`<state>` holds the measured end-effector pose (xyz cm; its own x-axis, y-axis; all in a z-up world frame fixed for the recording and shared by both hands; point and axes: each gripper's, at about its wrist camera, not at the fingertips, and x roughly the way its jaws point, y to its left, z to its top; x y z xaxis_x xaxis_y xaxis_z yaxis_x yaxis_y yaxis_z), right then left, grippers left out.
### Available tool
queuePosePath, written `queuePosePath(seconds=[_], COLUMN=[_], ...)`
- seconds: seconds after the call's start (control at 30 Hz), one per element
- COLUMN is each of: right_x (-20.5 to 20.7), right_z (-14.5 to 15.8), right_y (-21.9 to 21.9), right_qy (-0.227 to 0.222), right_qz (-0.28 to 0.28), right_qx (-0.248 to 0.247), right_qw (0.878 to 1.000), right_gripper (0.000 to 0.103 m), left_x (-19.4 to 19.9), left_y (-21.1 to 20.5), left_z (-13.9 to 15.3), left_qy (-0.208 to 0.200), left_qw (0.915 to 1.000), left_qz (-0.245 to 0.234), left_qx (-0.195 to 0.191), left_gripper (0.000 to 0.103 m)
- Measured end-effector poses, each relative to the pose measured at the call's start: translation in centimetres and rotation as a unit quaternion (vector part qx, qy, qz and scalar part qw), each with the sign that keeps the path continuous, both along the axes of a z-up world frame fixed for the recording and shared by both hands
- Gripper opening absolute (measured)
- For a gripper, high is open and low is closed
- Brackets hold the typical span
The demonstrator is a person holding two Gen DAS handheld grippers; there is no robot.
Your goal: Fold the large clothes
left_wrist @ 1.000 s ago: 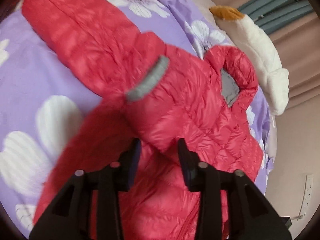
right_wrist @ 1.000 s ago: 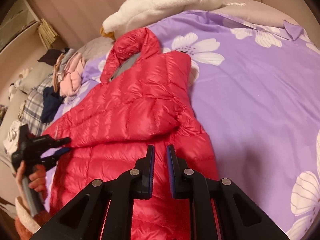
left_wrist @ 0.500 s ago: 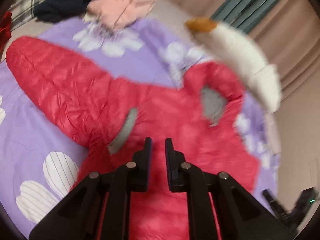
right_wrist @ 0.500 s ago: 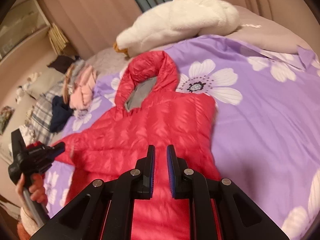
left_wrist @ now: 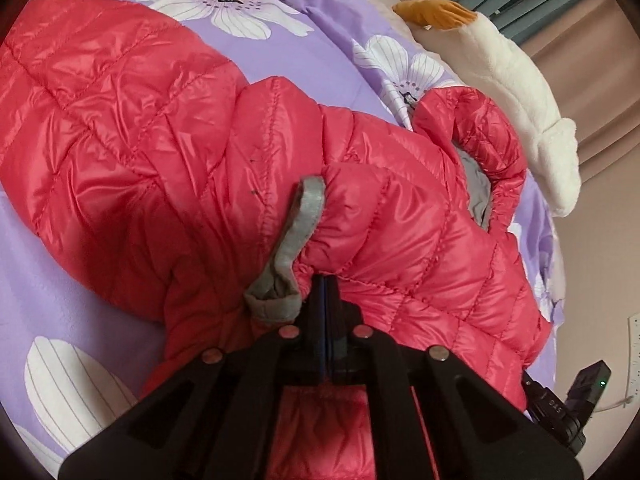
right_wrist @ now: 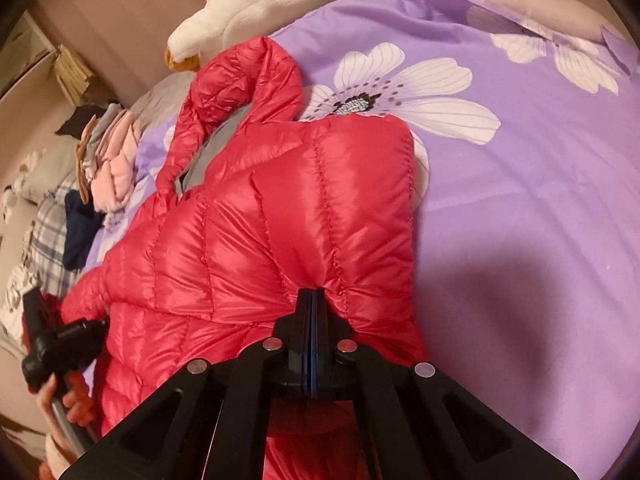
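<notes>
Both grippers clamped on red jacket [left_wrist: 168, 152] lying on bed [right_wrist: 520, 208]: left gripper [left_wrist: 326, 284] jaws pinched shut at grey cuff [left_wrist: 292, 248], right gripper [right_wrist: 312, 300] jaws pinched shut on folded sleeve edge. Plush toy [left_wrist: 516, 92] nr hood.

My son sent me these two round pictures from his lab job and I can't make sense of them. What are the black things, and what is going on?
There is no robot: a person holds a pair of black tongs in each hand, each with a wide-angle camera looking along it. One picture is from the left tongs, one from the right tongs. Both are shut on a red puffer jacket lying on a purple flowered bedspread. A white plush goose and a pile of clothes lie beyond.
</notes>
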<state>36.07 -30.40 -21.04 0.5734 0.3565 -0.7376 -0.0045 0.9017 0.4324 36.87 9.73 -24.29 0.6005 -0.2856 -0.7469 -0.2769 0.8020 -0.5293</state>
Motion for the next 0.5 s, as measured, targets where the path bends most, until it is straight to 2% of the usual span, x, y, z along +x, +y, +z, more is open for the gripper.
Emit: queuePosePath(seconds=[0.1,0.17,0.23,0.3,0.37,0.43,0.5], right_x=[-0.1,-0.4,-1.1,-1.8,-1.2,0.1,1.4], right_z=[0.3,1.4,3.3,5.4,6.1,5.3,3.8], right_y=[-0.2,-0.3,-0.6,-1.4,-2.5,-3.1,-3.0], right_qy=[0.008,0.01,-0.019,-0.065,-0.068,-0.046,-0.027], right_qz=[-0.006,-0.009,-0.011,-0.017,-0.04,-0.044,-0.031], right_qx=[-0.001,-0.012,-0.028,-0.039,-0.043,-0.018,0.0], right_qw=[1.0,1.0,0.999,0.997,0.996,0.998,0.999], right_gripper=[0.0,0.0,0.0,0.0,0.0,0.0,0.0], left_x=[-1.1,-1.7,-2.3,-1.9,-0.9,0.0,0.2], left_y=[0.2,0.0,-0.1,0.0,0.1,0.5,0.6], left_z=[1.0,2.7,4.9,6.1,5.3,2.9,1.0], left_qy=[0.006,-0.011,-0.056,-0.064,-0.037,-0.01,-0.002], left_qw=[0.9999,0.9998,0.998,0.9963,0.9981,0.9999,1.0], left_qz=[0.011,0.008,0.004,0.004,-0.001,-0.007,-0.005], left_qx=[0.0,0.013,0.031,0.057,0.05,0.003,-0.006], left_gripper=[0.004,0.004,0.004,0.003,0.003,0.003,0.004])
